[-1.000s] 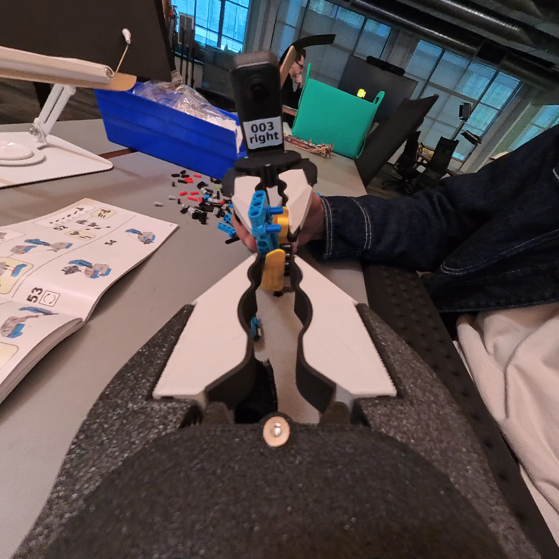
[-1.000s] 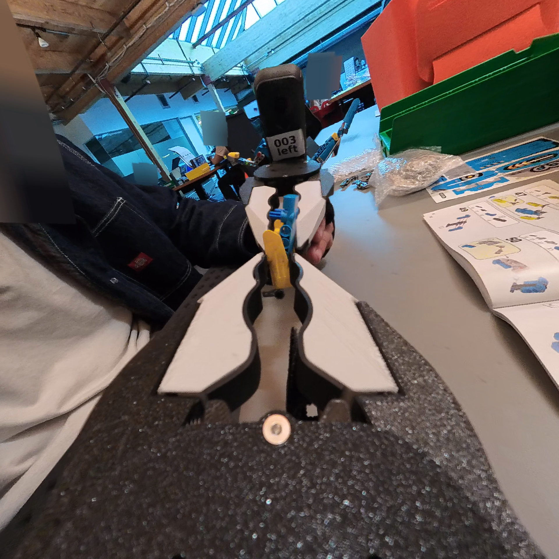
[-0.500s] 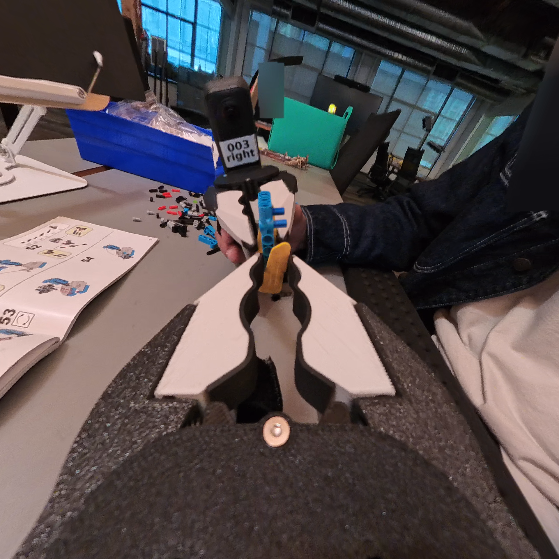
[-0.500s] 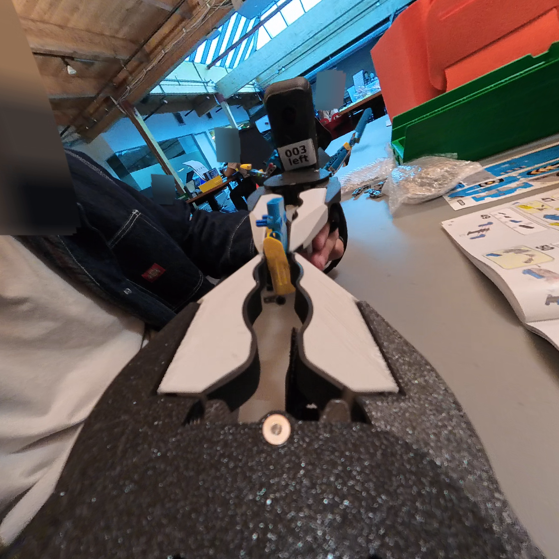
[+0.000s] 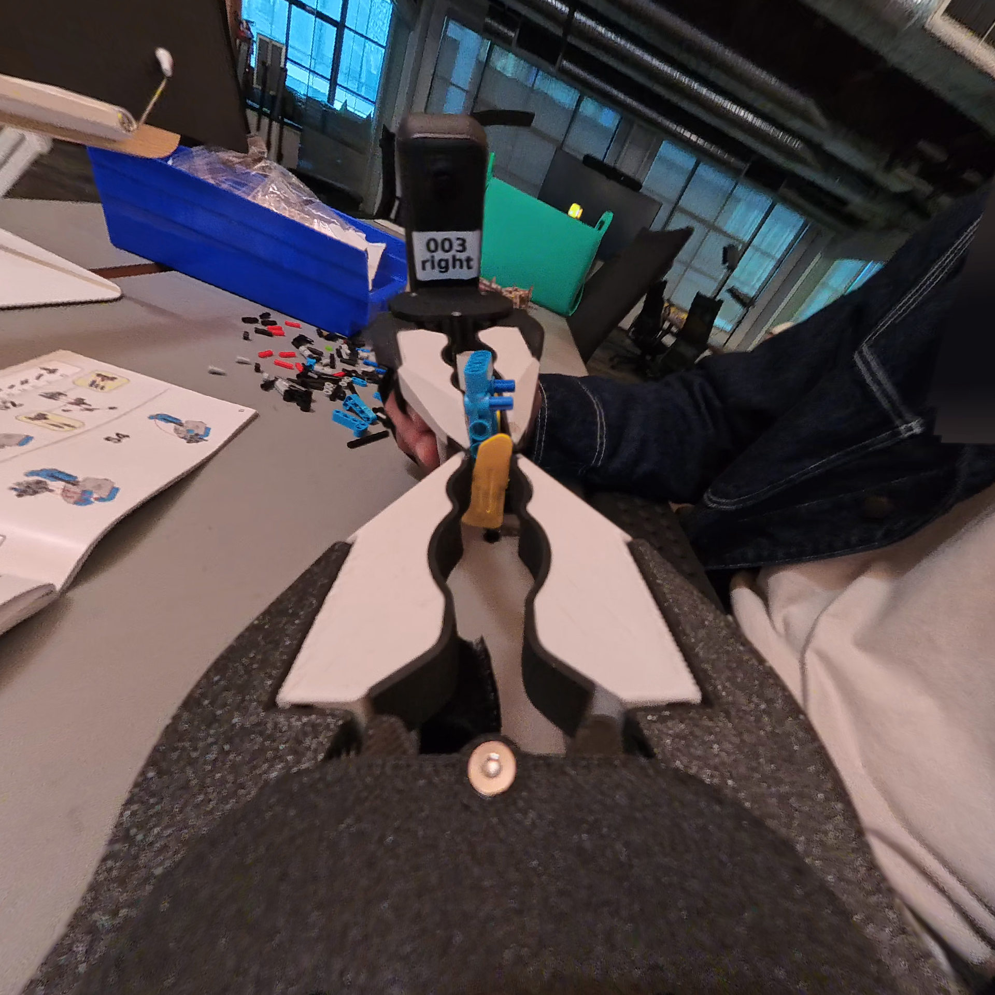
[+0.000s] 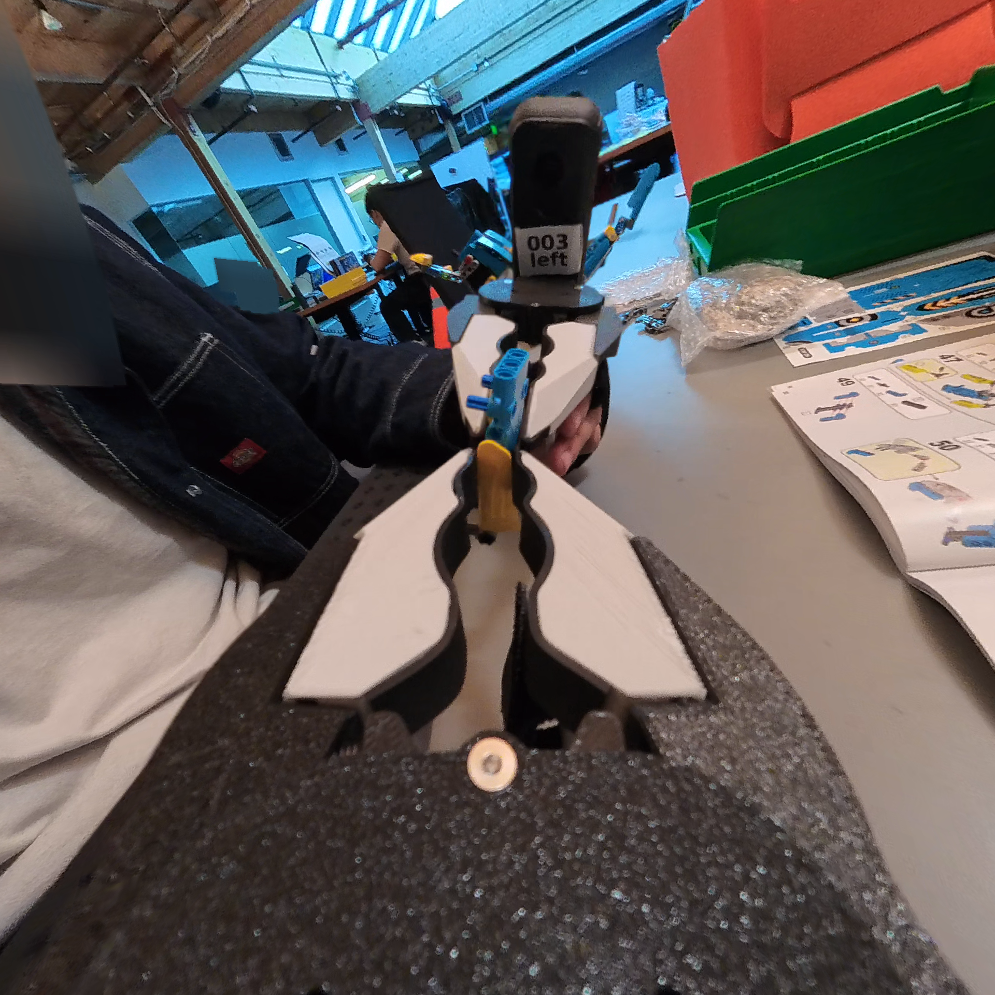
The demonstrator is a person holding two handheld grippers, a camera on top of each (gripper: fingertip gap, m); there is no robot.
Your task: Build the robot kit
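My two grippers meet tip to tip above the grey table [image 5: 215,565]. Between them is a small toy-brick assembly: a yellow piece [image 5: 487,482] with a blue beam [image 5: 478,393] carrying blue pins that rises from it. My left gripper [image 5: 487,463] is shut on the yellow piece. The right gripper [image 5: 476,444] faces it, and a hand holds it from behind. In the right wrist view my right gripper [image 6: 495,463] is shut on the same yellow piece [image 6: 496,487]. There the blue beam [image 6: 505,390] stands in front of the left gripper [image 6: 498,439].
An open instruction booklet [image 5: 81,457] lies on the table and also shows in the right wrist view [image 6: 915,468]. Loose small pieces [image 5: 312,371] lie before a blue bin [image 5: 242,253]. A green bin [image 6: 861,215], an orange bin [image 6: 807,81] and a plastic bag [image 6: 754,307] stand farther off. A denim sleeve [image 5: 700,425] lies beside the grippers. My two grippers' fingertips are within a few centimetres of each other.
Both grippers stay shut on the assembly, tip to tip. The pair has shifted and turned slightly. The blue beam stands a little more upright than a second ago.
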